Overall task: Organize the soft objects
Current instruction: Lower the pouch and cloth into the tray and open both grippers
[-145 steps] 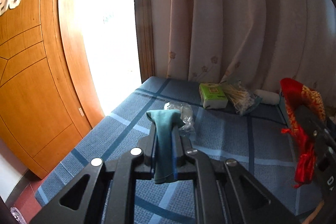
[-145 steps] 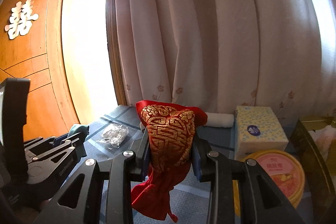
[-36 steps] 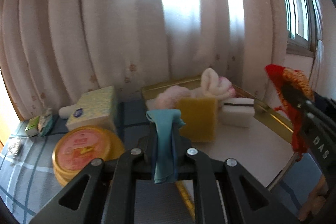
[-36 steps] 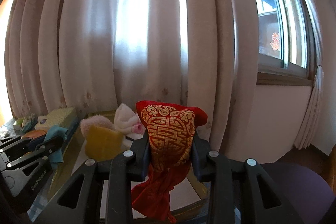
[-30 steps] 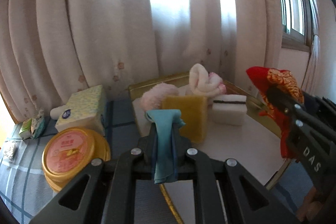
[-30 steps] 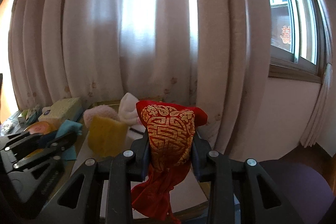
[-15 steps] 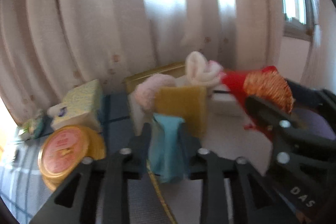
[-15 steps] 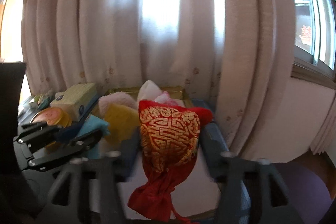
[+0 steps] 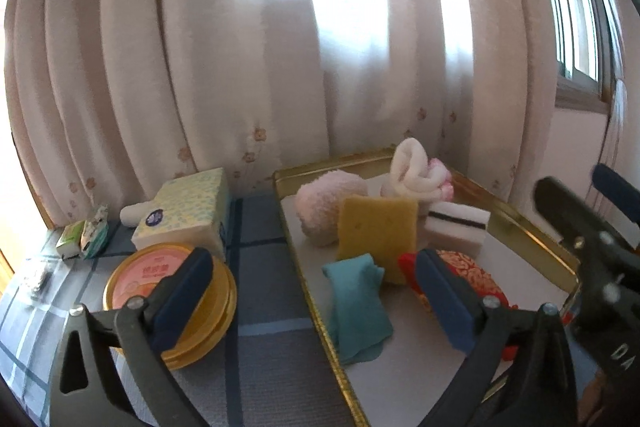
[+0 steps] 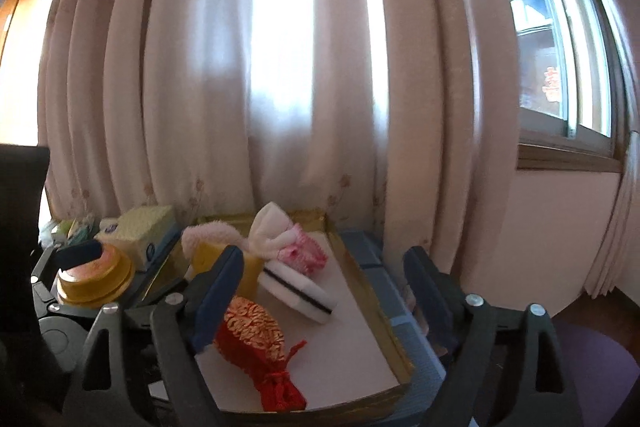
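Note:
A gold-rimmed tray (image 9: 524, 227) with a white floor holds the soft things. A teal cloth (image 9: 356, 307) lies flat at its near left edge. A red and gold pouch (image 10: 256, 343) lies beside it; part of it shows in the left wrist view (image 9: 476, 275). Behind them stand a yellow sponge (image 9: 376, 235), a pink fluffy ball (image 9: 324, 203), a white and pink rolled towel (image 9: 416, 171) and a white sponge with a black stripe (image 9: 456, 227). My left gripper (image 9: 316, 301) is open and empty above the teal cloth. My right gripper (image 10: 324, 291) is open and empty above the pouch.
On the blue checked cloth (image 9: 260, 307) left of the tray sit a round gold tin with a pink lid (image 9: 160, 279), a tissue box (image 9: 184, 207) and small packets (image 9: 84, 235). Curtains (image 9: 280, 47) hang close behind. A window (image 10: 560, 47) is at the right.
Both grippers have opened. The teal cloth has dropped from the left gripper and the red pouch from the right gripper; both now lie in the tray.

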`<action>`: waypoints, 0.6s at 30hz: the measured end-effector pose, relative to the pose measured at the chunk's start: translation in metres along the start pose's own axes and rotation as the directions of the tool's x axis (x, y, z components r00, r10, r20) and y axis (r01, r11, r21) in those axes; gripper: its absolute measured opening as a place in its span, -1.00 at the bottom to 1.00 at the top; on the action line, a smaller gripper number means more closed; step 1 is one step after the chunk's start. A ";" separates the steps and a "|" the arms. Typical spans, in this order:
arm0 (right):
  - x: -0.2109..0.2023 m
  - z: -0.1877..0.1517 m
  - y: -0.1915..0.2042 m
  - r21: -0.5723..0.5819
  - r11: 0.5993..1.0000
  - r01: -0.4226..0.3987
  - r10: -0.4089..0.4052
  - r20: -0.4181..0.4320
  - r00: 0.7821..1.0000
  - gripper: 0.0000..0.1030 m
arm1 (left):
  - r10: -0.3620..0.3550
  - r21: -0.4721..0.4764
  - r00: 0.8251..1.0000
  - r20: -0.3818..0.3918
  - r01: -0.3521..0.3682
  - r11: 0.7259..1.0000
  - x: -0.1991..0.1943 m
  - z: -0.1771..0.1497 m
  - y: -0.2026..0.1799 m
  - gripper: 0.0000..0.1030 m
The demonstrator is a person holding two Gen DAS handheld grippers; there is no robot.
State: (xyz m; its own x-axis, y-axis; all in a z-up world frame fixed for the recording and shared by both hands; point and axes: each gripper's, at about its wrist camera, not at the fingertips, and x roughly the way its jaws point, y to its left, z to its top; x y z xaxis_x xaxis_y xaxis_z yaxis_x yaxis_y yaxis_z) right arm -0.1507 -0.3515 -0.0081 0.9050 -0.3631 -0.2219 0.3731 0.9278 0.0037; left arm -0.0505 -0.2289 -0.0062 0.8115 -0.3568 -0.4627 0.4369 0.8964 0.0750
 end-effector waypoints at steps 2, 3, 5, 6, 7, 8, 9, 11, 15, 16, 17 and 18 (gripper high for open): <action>-0.004 0.000 -0.004 0.017 1.000 0.007 -0.007 0.023 1.000 0.68 | 0.002 -0.011 1.000 -0.003 -0.002 1.000 -0.001 -0.001 0.003 0.99; -0.006 0.000 -0.005 0.020 1.000 0.012 -0.013 0.033 0.999 0.68 | 0.004 -0.017 1.000 -0.006 -0.004 1.000 -0.001 -0.001 0.004 0.99; -0.011 0.000 -0.005 0.021 0.999 0.027 -0.028 0.058 0.998 0.68 | 0.012 -0.025 1.000 -0.008 -0.012 1.000 -0.001 -0.001 0.005 0.99; -0.014 0.000 -0.005 0.022 0.999 0.030 -0.031 0.072 0.997 0.68 | 0.017 -0.029 1.000 -0.005 -0.017 0.999 -0.001 -0.001 0.006 0.99; -0.016 0.000 -0.005 0.025 0.999 0.032 -0.034 0.086 0.996 0.68 | 0.019 -0.031 1.000 -0.003 -0.019 0.999 -0.002 -0.001 0.006 0.99; -0.019 -0.001 -0.005 0.030 0.999 0.036 -0.038 0.097 0.995 0.69 | 0.020 -0.032 1.000 0.001 -0.020 0.999 -0.003 -0.001 0.006 0.99; -0.021 -0.002 -0.006 0.037 0.998 0.042 -0.046 0.108 0.993 0.69 | 0.022 -0.033 1.000 0.004 -0.022 0.999 -0.003 -0.001 0.006 0.99; -0.023 -0.002 -0.008 0.049 0.997 0.052 -0.058 0.121 0.991 0.72 | 0.026 -0.031 1.000 0.009 -0.025 0.999 -0.004 -0.001 0.005 0.99; -0.025 -0.002 -0.008 0.062 0.996 0.066 -0.074 0.132 0.989 0.73 | 0.033 -0.022 0.999 0.010 -0.033 0.999 -0.005 -0.001 0.004 0.99; -0.025 -0.001 -0.008 0.063 0.996 0.066 -0.074 0.133 0.988 0.73 | 0.036 -0.019 0.999 0.010 -0.036 0.999 -0.006 -0.001 0.003 0.99; -0.025 -0.001 -0.008 0.064 0.996 0.069 -0.077 0.134 0.988 0.73 | 0.037 -0.017 0.999 0.011 -0.037 0.999 -0.006 -0.001 0.003 0.99; -0.025 -0.001 -0.008 0.064 0.995 0.071 -0.079 0.135 0.988 0.73 | 0.039 -0.014 0.999 0.013 -0.039 0.999 -0.006 -0.001 0.003 0.99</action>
State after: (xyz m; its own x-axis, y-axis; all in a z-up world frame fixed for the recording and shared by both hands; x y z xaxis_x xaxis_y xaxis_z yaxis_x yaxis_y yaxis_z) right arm -0.1766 -0.3493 -0.0038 0.8918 -0.4439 -0.0874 0.4490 0.8921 0.0507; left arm -0.0546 -0.2243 -0.0037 0.8327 -0.3250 -0.4483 0.3998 0.9131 0.0806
